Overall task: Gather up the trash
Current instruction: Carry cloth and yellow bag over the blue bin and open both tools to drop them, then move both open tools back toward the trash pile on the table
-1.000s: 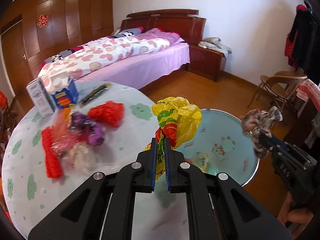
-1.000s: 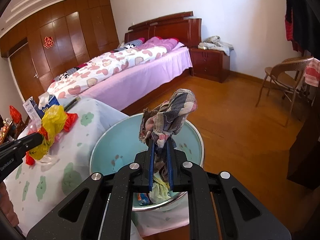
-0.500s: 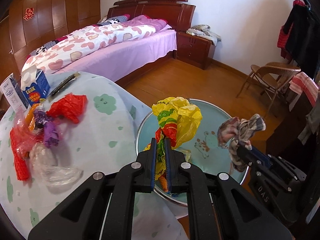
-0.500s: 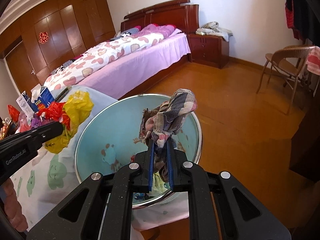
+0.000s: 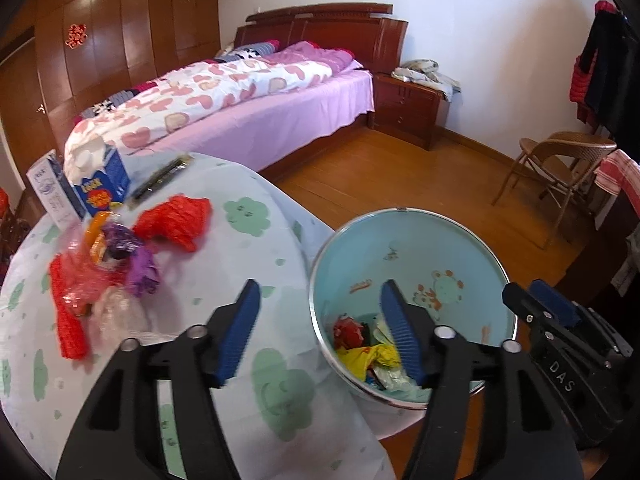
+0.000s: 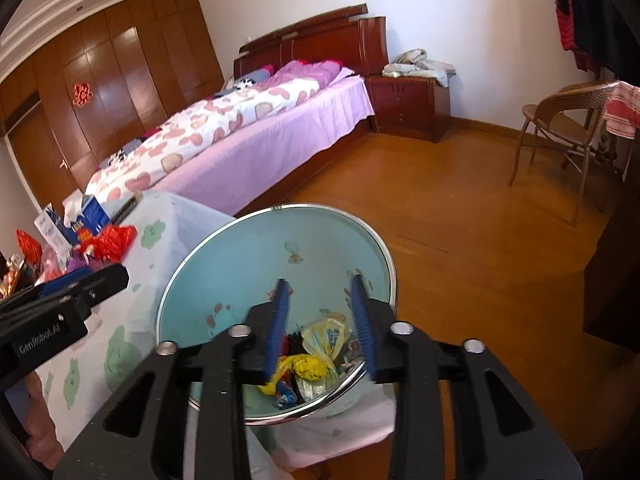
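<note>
A pale blue bin with a chrome rim stands at the table's edge. My left gripper hangs over its near rim, its jaws opening with nothing between them. The yellow bag lies inside among other scraps. My right gripper is above the same bin, also opening and empty, with the yellow bag below its fingers. I cannot pick out the checked rag clearly in the bin. A red bag and a heap of plastic wrappers lie on the table.
The table wears a white cloth with green clouds. A blue carton and a white box stand at its far left. A bed, a nightstand and a wicker chair ring the wooden floor.
Both grippers have opened. The yellow bag has left the left gripper and now lies in the bin. The checked rag is gone from the right gripper.
</note>
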Action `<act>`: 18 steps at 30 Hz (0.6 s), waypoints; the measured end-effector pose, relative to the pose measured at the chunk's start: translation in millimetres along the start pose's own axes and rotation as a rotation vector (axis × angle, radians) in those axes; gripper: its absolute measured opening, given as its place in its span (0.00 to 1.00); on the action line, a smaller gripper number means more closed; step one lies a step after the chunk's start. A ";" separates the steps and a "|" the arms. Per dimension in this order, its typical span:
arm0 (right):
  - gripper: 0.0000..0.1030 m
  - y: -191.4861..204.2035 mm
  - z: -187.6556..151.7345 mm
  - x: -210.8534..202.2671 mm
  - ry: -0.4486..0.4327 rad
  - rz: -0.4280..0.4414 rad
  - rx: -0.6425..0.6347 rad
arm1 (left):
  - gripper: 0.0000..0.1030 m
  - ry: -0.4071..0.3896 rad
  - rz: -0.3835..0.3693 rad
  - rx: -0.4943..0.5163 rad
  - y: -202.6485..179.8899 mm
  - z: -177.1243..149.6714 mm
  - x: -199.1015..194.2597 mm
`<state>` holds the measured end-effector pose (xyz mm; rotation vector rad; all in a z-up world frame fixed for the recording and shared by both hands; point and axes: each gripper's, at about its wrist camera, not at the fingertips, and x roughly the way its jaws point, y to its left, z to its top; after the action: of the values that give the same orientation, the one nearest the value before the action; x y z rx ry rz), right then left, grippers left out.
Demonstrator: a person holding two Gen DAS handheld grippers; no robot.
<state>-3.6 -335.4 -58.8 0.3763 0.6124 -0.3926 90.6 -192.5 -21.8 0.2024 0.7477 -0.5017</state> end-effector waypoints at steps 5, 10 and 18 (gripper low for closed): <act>0.53 7.5 2.6 -6.4 -0.029 -0.008 -0.025 | 0.74 -0.038 0.039 -0.005 14.2 -3.7 -17.6; 0.62 23.5 1.1 -9.2 -0.044 -0.004 -0.042 | 0.76 -0.033 0.067 -0.044 39.0 -9.2 -26.5; 0.62 56.9 0.0 -14.8 -0.030 0.057 -0.131 | 0.78 -0.015 0.110 -0.117 87.7 -28.9 -35.8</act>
<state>11.4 -282.9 -37.1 0.2615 0.5935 -0.3011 95.1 -93.7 -17.8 0.1300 0.7448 -0.3537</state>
